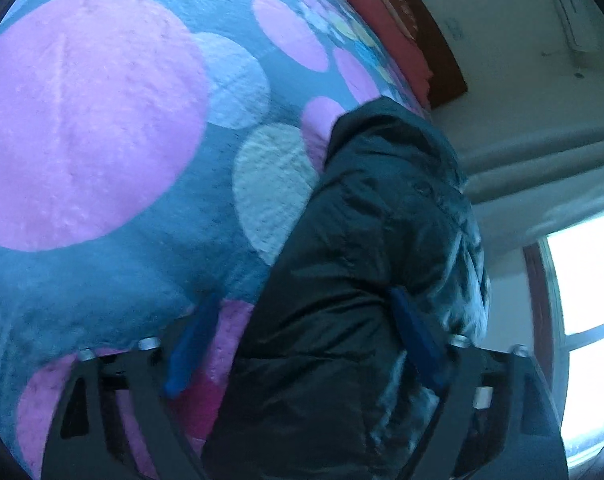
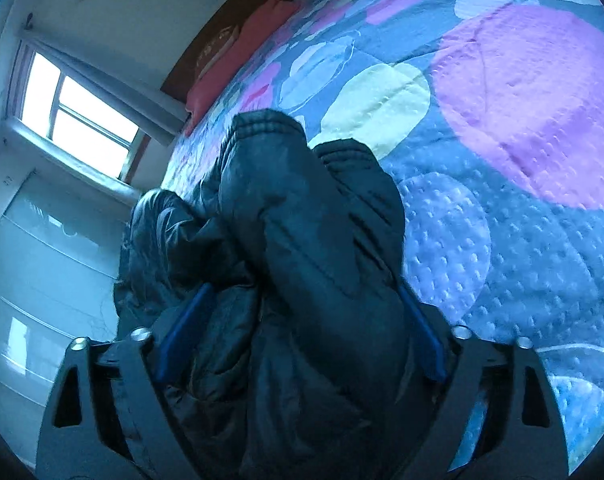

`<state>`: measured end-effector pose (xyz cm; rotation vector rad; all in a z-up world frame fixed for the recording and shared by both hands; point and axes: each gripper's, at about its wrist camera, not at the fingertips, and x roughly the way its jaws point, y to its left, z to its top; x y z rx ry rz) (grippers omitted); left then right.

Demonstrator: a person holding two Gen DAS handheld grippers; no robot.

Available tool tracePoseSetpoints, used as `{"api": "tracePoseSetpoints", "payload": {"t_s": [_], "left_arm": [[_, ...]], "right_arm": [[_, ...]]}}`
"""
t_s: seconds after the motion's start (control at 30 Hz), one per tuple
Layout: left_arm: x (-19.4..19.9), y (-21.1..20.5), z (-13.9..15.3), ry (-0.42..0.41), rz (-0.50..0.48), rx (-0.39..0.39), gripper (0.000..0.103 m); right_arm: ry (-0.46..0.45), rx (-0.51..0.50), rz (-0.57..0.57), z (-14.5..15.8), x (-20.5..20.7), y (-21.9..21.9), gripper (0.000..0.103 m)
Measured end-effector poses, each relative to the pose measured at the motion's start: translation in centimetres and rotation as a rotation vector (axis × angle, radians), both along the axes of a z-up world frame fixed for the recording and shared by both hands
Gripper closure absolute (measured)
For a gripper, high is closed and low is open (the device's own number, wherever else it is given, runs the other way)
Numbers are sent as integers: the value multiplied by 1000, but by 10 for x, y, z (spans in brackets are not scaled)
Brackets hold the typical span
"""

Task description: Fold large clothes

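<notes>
A dark puffy jacket [image 1: 354,264] lies bunched on the bed, on top of a blue quilt [image 1: 113,264] printed with big pink, pale yellow and lilac circles. The left gripper [image 1: 306,340] has its two blue fingers [image 1: 191,344] spread wide apart: one finger sits over the quilt just beside the jacket's edge, the other lies against the jacket's shiny fabric on the window side, so the padded bulk fills most of the gap between them without being pinched. From the right wrist view the jacket [image 2: 302,248] rises straight ahead of the right gripper [image 2: 302,328], its two ribbed cuffs or hem ends standing up at the far side and a crumpled fold slumping toward the window [image 2: 77,104]. That gripper's blue fingers [image 2: 183,336] are also held apart, one on each side of the heap, with the fabric mounded between and over the black frame; the cloth touches them, but I cannot tell that either finger presses it. The quilt [image 2: 522,240] stretches away on the side opposite the window. At the head of the bed a red pillow [image 2: 237,56] rests against a brown headboard [image 2: 217,28], with a white wall behind.
</notes>
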<state>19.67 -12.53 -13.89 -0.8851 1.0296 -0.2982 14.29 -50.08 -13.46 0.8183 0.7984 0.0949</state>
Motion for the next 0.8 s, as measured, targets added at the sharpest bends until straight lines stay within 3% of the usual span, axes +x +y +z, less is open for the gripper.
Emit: {"api": "tracePoseSetpoints", "payload": {"t_s": [0.07, 0.27, 0.5, 0.8], "left_arm": [[-1, -4, 0, -6, -8, -20, 38], [-5, -12, 10, -27, -18, 28, 44], [-7, -6, 22, -55, -37, 34, 48], [-1, 37, 41, -91, 10, 87, 48]], "right_arm": [[-5, 28, 8, -2, -3, 6, 47], [-55, 58, -17, 0, -18, 14, 66], [-116, 42, -25, 18, -23, 36, 73], [-146, 50, 54, 38, 20, 80, 74]]}}
